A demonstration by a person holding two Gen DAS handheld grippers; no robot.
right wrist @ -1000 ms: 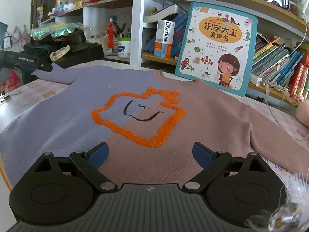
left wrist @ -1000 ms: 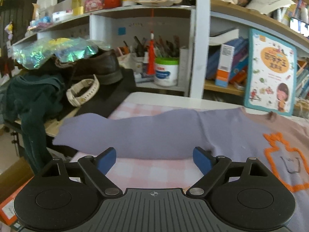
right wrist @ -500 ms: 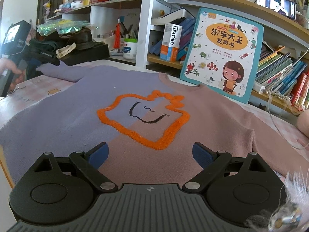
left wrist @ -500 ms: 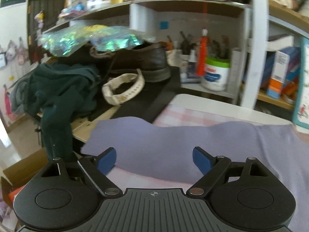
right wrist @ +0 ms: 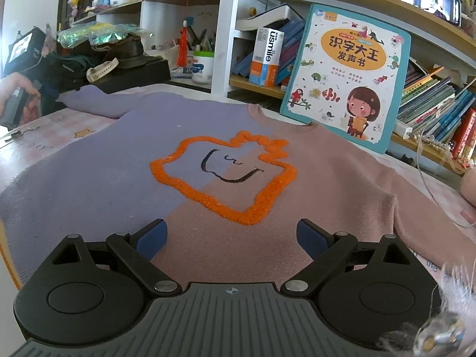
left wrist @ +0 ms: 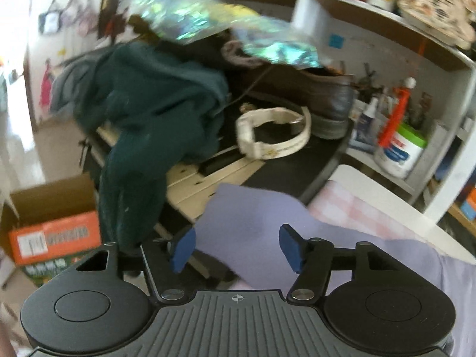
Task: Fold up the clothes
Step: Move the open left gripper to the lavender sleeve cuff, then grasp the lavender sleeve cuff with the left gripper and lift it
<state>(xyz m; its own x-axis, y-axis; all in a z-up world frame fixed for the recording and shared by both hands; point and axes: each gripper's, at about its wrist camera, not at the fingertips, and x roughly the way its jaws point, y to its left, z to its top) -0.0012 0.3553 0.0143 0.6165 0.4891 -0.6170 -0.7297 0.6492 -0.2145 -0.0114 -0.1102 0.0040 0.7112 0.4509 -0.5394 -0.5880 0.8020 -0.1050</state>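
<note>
Two grippers are spread wide, neither clamped on anything. Over the last second the left gripper [left wrist: 235, 248] has swung away from the sweater's [right wrist: 125, 178] body toward the end of its lilac sleeve [left wrist: 247, 226], and the cuff now sits between its parted blue pads [left wrist: 182, 248], hanging off the table edge [left wrist: 383, 199]. Its jaws have also narrowed a little. This looks like lining up to pinch the cuff and fold the sleeve inward. The right gripper [right wrist: 232, 235] has stayed hovering just above the hem, the sweater spread flat ahead of it, orange motif [right wrist: 226, 175] dead ahead.
</note>
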